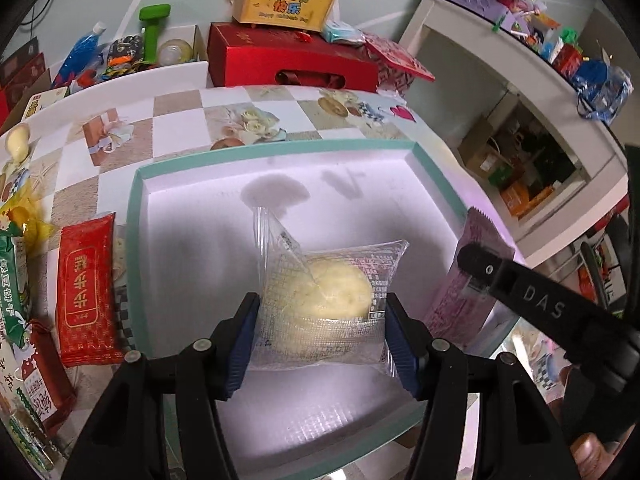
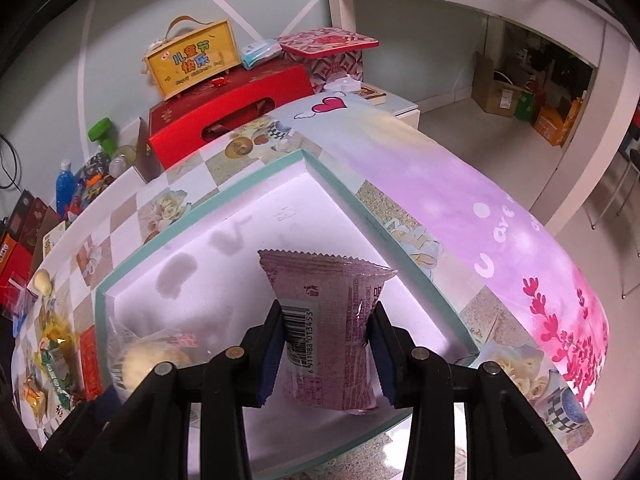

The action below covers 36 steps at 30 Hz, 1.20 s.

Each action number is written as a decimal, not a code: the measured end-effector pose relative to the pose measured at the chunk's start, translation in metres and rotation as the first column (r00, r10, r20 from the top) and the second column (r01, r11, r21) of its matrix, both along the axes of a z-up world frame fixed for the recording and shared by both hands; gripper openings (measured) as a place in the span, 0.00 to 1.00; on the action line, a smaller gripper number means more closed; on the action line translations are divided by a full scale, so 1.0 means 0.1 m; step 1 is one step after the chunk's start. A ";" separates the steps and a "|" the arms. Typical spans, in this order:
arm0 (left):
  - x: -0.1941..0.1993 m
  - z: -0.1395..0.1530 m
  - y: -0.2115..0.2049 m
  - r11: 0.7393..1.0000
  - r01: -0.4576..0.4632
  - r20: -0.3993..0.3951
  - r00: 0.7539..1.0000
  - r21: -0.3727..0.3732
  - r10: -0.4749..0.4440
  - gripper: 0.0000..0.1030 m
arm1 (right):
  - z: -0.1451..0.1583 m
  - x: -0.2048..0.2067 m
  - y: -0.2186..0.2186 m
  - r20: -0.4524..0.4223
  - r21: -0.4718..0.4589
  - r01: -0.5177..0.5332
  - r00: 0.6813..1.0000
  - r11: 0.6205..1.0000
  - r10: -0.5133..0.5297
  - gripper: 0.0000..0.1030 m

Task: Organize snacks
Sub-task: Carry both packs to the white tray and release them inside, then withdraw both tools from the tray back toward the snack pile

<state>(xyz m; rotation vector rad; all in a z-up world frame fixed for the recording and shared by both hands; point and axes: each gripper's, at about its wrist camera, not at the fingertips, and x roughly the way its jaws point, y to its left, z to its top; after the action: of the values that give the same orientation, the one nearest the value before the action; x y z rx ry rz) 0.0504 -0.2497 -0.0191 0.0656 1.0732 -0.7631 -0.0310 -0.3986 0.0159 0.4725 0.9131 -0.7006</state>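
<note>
A shallow white box with a teal rim (image 1: 134, 216) lies on the table; it also shows in the right wrist view (image 2: 344, 184). My left gripper (image 1: 320, 316) is shut on a clear packet with a pale round pastry (image 1: 332, 292), held over the box's inside. My right gripper (image 2: 326, 328) is shut on a pink snack packet with a barcode (image 2: 332, 308), also over the box. That pink packet (image 1: 460, 292) and the right gripper's finger (image 1: 484, 268) show at the right in the left wrist view. The pastry packet (image 2: 140, 360) shows at lower left in the right wrist view.
Left of the box lie a red snack packet (image 1: 86, 292), a green packet (image 1: 12, 276) and other snacks. At the table's back stand a red gift box (image 1: 296, 60) and a yellow gift box (image 1: 284, 0). White shelving (image 1: 520, 92) stands to the right.
</note>
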 end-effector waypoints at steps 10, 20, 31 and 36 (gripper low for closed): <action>0.02 0.18 0.08 0.999 -0.032 0.047 0.998 0.015 0.031 0.73 | 0.11 -0.04 0.06 0.037 0.009 -0.021 0.999 1.000 0.020 0.46; 0.15 0.24 0.31 0.982 -0.172 0.117 0.980 0.075 0.162 0.99 | 0.04 -0.03 0.05 0.034 0.043 -0.019 0.999 0.999 0.018 1.00; 0.24 0.23 0.47 0.965 -0.242 0.166 0.960 0.099 0.224 0.99 | 0.04 0.00 0.12 0.063 0.020 -0.046 0.997 0.999 0.044 1.00; 0.25 0.24 0.59 0.968 -0.232 0.132 0.967 0.100 0.218 0.99 | 0.12 0.05 0.20 0.092 0.028 -0.066 0.994 0.997 0.063 1.00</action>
<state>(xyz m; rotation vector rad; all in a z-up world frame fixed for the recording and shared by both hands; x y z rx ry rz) 0.0758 -0.1903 0.0046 0.0842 0.9893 -0.4858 -0.0264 -0.3783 0.0278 0.4961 0.8509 -0.6022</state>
